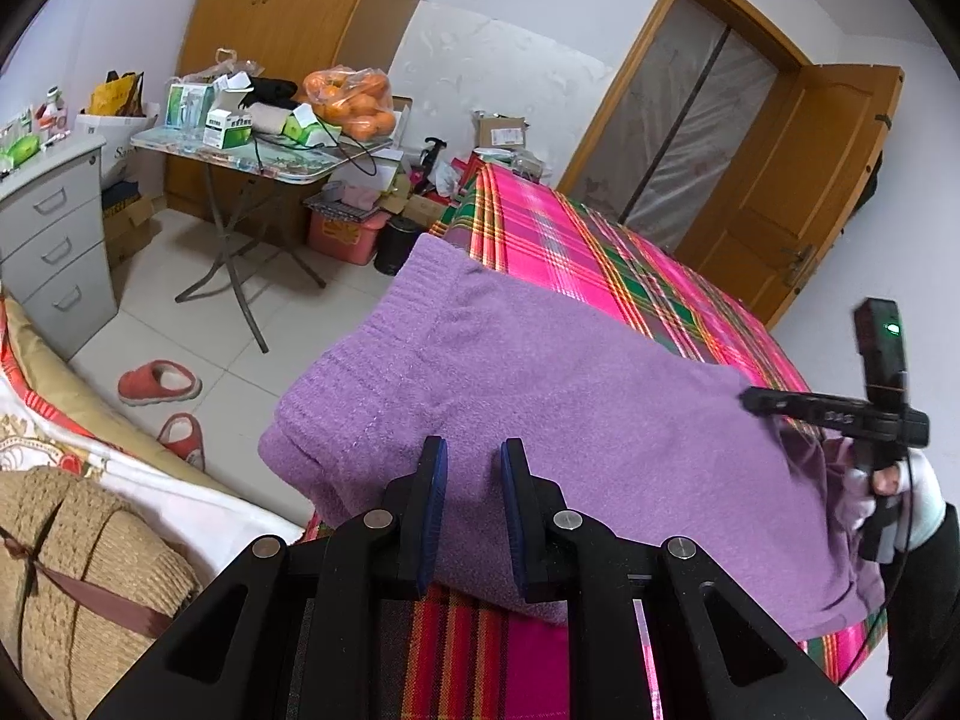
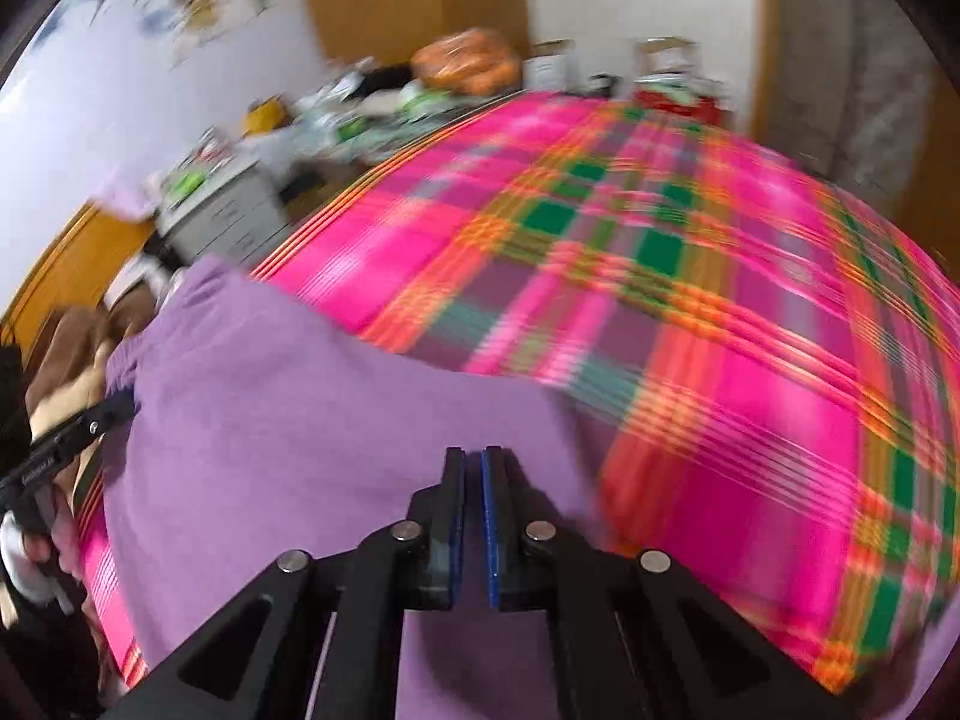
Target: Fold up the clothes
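A purple knitted sweater point(image 1: 540, 396) lies folded across the pink plaid bedspread point(image 1: 600, 240). My left gripper point(image 1: 473, 456) is open at the sweater's near edge, its blue pads apart with purple knit showing between them. In the left wrist view my right gripper point(image 1: 750, 399) meets the sweater's right end, where the cloth bunches and hangs under it. In the blurred right wrist view the right gripper point(image 2: 474, 459) has its pads nearly together over the sweater point(image 2: 300, 420), which stays sharper than the bedspread point(image 2: 690, 300). The left gripper point(image 2: 126, 405) shows at the far left.
A rolled straw mat point(image 1: 78, 558) and a floral quilt point(image 1: 150, 480) lie at the bed's left. Red slippers point(image 1: 159, 383) sit on the tiled floor. A cluttered folding table point(image 1: 240, 150), grey drawers point(image 1: 54, 240) and boxes stand beyond. A wooden door point(image 1: 798, 198) is at the right.
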